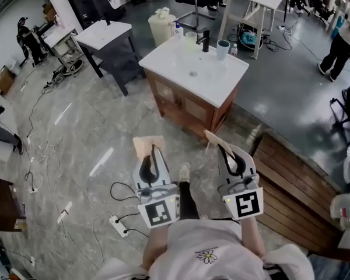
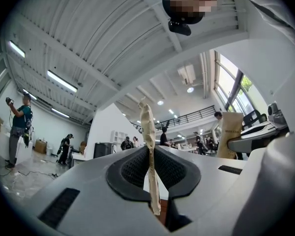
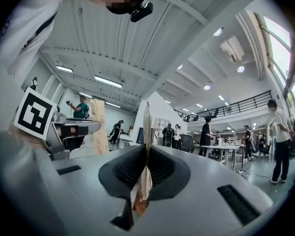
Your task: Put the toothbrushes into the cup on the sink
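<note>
While the white sink top on its wooden cabinet (image 1: 221, 80) stands well ahead across the grey floor (image 1: 105, 133), the left gripper (image 1: 154, 153) is clamped on a flat tan paper packet (image 1: 146, 144) and the right gripper (image 1: 223, 150) on a second tan packet (image 1: 212, 137). These are probably sleeved toothbrushes: light, thin, bendy, best held by the flat faces. Their contents are hidden; the small pale blue cup (image 1: 223, 48) by the tap (image 1: 205, 39) shows no inside.

Bright, even light from ceiling strip lamps (image 2: 61, 81) and tall windows (image 3: 283, 41); glare streaks on glossy floor (image 1: 102, 162); fisheye bending, black corners in 2 gripper views.
</note>
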### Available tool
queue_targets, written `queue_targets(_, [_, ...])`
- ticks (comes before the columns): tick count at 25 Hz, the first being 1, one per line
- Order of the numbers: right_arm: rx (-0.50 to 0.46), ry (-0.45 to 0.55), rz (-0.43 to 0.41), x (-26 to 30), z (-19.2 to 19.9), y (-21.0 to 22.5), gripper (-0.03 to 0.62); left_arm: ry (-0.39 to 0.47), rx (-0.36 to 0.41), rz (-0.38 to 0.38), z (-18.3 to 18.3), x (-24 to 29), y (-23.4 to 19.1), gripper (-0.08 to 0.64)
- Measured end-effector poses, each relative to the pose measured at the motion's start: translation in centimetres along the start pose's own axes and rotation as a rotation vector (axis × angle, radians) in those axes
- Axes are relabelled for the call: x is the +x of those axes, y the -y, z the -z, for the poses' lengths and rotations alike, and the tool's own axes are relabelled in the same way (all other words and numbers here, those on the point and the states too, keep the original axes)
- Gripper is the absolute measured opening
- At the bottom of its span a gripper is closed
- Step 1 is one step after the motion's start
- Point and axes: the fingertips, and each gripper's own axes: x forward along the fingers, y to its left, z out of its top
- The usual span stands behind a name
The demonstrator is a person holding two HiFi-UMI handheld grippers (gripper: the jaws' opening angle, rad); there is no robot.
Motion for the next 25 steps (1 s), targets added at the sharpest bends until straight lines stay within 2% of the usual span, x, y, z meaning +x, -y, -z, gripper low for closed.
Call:
queue_targets(6, [-0.005, -0.014, -0.013, 9.4, 2.7, 2.8, 0.015, -0.010, -0.036, -0.019, 3.3, 9.9, -2.6, 0.040])
queue_targets(12, [-0.003, -0.048, 0.000, 20.0, 4.4, 6.9, 0.015, -0.028, -0.048, 0.016, 4.9, 20.9, -4.5, 0.040])
queue_targets(18, [0.012, -0.032, 0.008, 30.8, 5.7, 10.3, 0.015, -0.011, -0.039, 0.049, 6.5, 31.8, -7.1, 0.040])
queue_targets(25, [0.017, -0.043, 0.058, 38.3, 7.2, 13.8, 0.015, 0.004, -0.063, 0.059, 7.8, 39.7, -9.1, 0.040])
